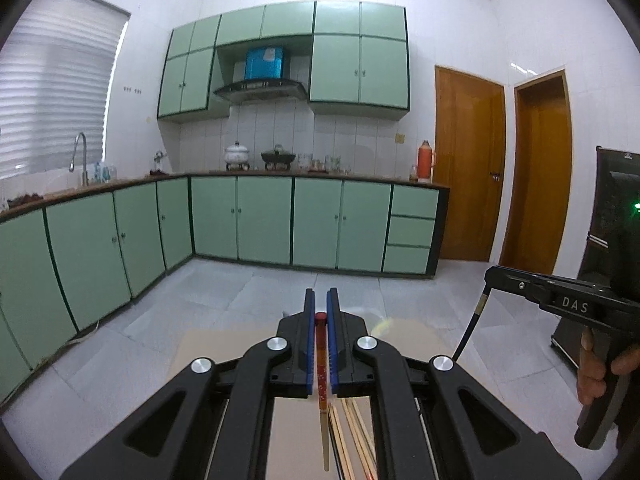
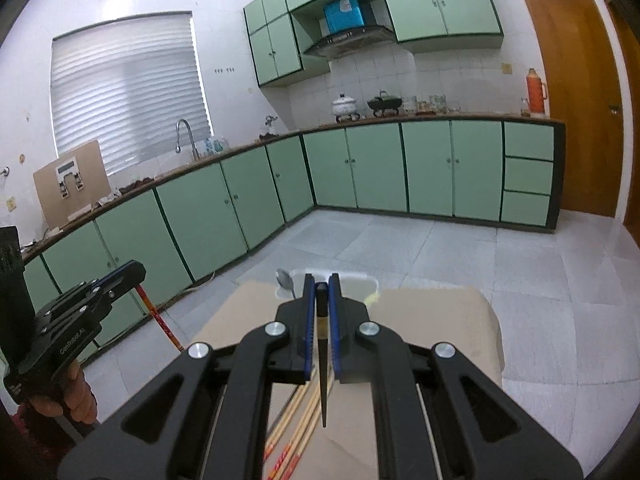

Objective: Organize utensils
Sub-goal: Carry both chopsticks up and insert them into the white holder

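Note:
My left gripper (image 1: 321, 296) is shut on a red-topped chopstick (image 1: 322, 380) that hangs down between its blue pads, lifted above the tan table (image 1: 292, 440). My right gripper (image 2: 321, 280) is shut on a black chopstick (image 2: 322, 364), its point hanging downward. Each gripper also shows in the other's view: the right gripper (image 1: 492, 276) with the black chopstick (image 1: 470, 328), and the left gripper (image 2: 136, 272) with the red chopstick (image 2: 160, 320). Several loose chopsticks (image 2: 296, 432) lie on the table (image 2: 440, 320) beneath both. The same loose chopsticks (image 1: 356, 432) appear under the left gripper.
A white container (image 2: 360, 280) with a metal spoon (image 2: 286, 282) stands at the table's far edge. Green cabinets (image 1: 264, 220) line the far wall and left side across a tiled floor. A black appliance (image 1: 616, 208) stands at the right. A hand (image 1: 592, 372) grips the right handle.

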